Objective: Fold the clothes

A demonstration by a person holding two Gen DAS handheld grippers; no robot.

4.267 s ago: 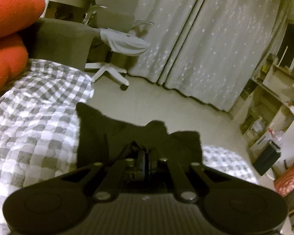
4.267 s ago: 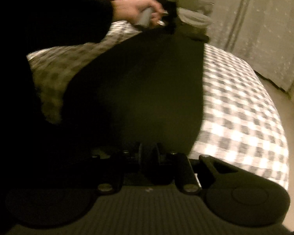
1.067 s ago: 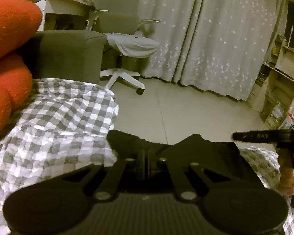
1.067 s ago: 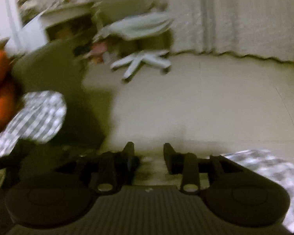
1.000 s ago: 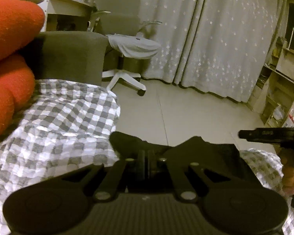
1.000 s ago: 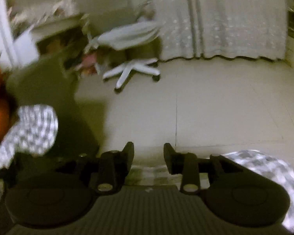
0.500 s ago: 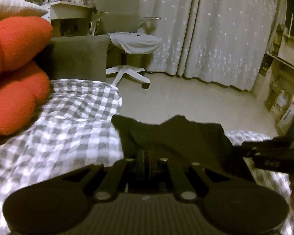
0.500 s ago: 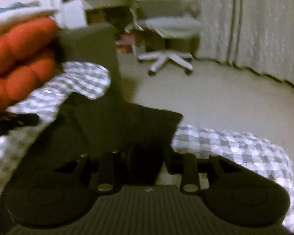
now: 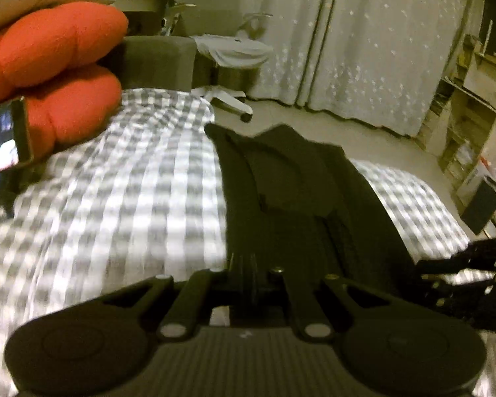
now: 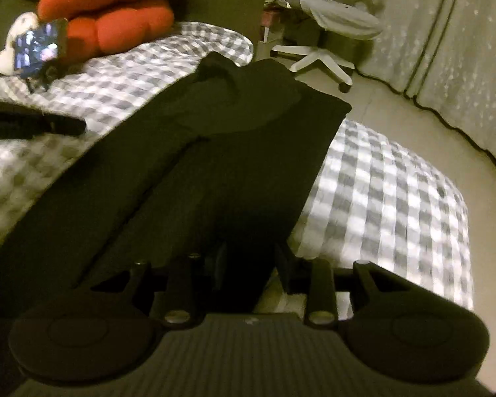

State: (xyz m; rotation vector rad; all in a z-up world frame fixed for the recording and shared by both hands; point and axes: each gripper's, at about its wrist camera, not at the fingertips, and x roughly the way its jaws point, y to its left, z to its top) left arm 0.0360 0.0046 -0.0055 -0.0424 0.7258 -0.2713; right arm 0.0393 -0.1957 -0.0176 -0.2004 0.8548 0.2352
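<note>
My left gripper [image 9: 248, 266] is pinched on the black garment [image 9: 301, 198], my right gripper [image 10: 248, 258] half-spread around it, spread lengthwise down the checked bed [image 9: 115, 182], folding barely begun

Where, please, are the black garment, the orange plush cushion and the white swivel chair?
black garment [image 10: 234, 152]: right wrist view, middle of the spread cloth.
orange plush cushion [image 9: 56, 49]: left wrist view, upper lobe.
white swivel chair [image 10: 340, 16]: right wrist view, draped seat.
</note>
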